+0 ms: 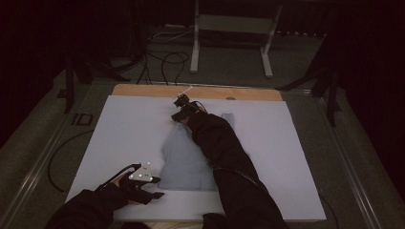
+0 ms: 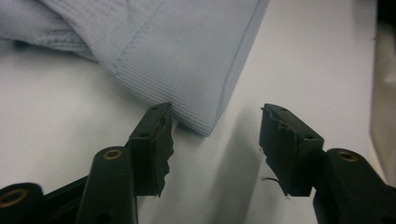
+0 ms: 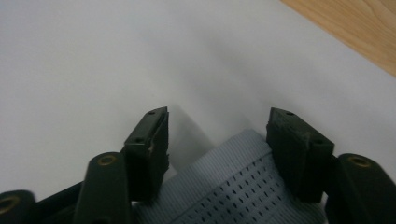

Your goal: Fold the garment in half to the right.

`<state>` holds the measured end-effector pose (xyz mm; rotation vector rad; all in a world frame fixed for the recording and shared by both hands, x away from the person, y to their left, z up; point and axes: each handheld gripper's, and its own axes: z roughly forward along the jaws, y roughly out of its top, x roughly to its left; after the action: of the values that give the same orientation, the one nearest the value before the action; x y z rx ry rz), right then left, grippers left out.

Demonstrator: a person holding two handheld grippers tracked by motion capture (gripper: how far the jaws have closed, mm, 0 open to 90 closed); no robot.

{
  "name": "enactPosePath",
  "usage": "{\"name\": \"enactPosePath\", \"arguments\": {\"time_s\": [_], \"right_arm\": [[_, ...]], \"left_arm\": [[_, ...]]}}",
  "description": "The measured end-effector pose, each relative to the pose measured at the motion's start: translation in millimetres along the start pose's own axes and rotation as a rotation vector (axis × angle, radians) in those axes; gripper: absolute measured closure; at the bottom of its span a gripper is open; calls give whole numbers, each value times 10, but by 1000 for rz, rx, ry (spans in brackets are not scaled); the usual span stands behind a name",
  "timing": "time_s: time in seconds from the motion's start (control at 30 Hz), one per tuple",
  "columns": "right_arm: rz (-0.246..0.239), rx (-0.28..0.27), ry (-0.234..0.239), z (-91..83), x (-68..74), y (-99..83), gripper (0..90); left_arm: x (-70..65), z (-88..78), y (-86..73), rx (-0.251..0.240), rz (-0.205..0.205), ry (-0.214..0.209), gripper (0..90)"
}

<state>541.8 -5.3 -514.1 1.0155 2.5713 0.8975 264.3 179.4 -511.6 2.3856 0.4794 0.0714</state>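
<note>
A pale blue garment (image 1: 186, 160) lies spread near the middle of the white sheet (image 1: 129, 129) that covers the worktop (image 1: 143, 90), its hem toward the person and its far end up by the wooden strip at the back.

The left arm comes in low from the bottom left corner, its dark sleeve (image 1: 81, 210) resting close to the near edge of the sheet. The hand holds the left tool (image 1: 155, 194) almost level, pointing right toward the near left corner of the garment. In the left gripper view the left tool (image 2: 215, 135) has its jaws apart, and the ribbed corner of the garment (image 2: 187, 70) sits just in front of the gap. One jaw tip touches or nearly touches the cloth edge, while the other stands clear over bare sheet. The jaws are released and grip nothing.

The right arm stretches far forward across the garment, its dark sleeve (image 1: 224, 152) lying over the cloth. The right tool (image 1: 180, 114) reaches the far end of the garment, angled toward the back left. In the right gripper view the right tool (image 3: 217, 135) is also parted, with a ribbed, perforated fold of the garment (image 3: 233, 186) lying between the jaws. One jaw is against the cloth edge and the other stands a little apart, so the fold is straddled and not clamped
</note>
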Motion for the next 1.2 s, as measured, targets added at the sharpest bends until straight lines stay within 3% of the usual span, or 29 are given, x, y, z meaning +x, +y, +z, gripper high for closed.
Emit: {"name": "enactPosePath", "arguments": {"time_s": [0.13, 0.4, 0.53, 0.67, 0.9, 1.2], "right_arm": [[-5, 20, -18, 18, -2, -21, 457], [-10, 24, -22, 5, 9, -6, 697], [-18, 33, -19, -7, -4, -4, 783], [-39, 32, -18, -33, 0, 21, 846], [-44, 17, -34, -123, -9, 54, 863], [-54, -3, -20, -235, -20, 68, 866]], "left_arm": [[7, 16, 0, 5, 3, 5, 500], [50, 36, 42, 11, 0, 21, 609], [67, 62, 81, 10, -3, 29, 703], [68, 65, 140, -1, 3, 29, 859], [51, 52, 192, 5, 14, 11, 884], [4, 15, 304, 11, 44, 2, 889]]}}
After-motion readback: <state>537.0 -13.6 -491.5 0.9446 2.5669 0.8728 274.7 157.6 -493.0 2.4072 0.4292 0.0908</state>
